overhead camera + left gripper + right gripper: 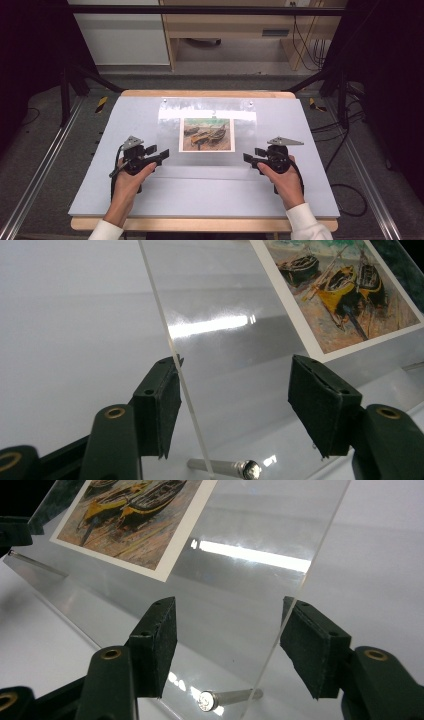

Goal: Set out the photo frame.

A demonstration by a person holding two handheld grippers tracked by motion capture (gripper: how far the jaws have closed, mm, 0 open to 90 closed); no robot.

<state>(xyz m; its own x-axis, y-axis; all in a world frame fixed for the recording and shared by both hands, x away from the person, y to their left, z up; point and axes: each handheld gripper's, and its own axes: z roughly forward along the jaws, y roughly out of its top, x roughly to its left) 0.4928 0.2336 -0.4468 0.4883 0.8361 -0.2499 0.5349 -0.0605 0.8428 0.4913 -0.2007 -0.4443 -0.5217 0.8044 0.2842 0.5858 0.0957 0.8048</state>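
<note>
A clear acrylic panel (170,132) stands tilted on the grey mat (120,125), holding a print of beached boats (207,134). My left gripper (159,153) is at its lower left corner and my right gripper (253,155) at its lower right. In the left gripper view the panel (225,315) has its side edge running between the open jaws (235,375), close by the left pad (162,400); the print (340,290) is beyond. In the right gripper view the panel (260,530) has its edge in the gap of the open gripper (229,607), touching neither pad. The print (130,520) lies upper left.
A metal standoff pin (225,467) (220,700) sticks out at each lower corner of the panel. The mat lies on a wooden table (200,224). Black frame struts (75,80) flank the table, with cables on the floor (345,190) at the right.
</note>
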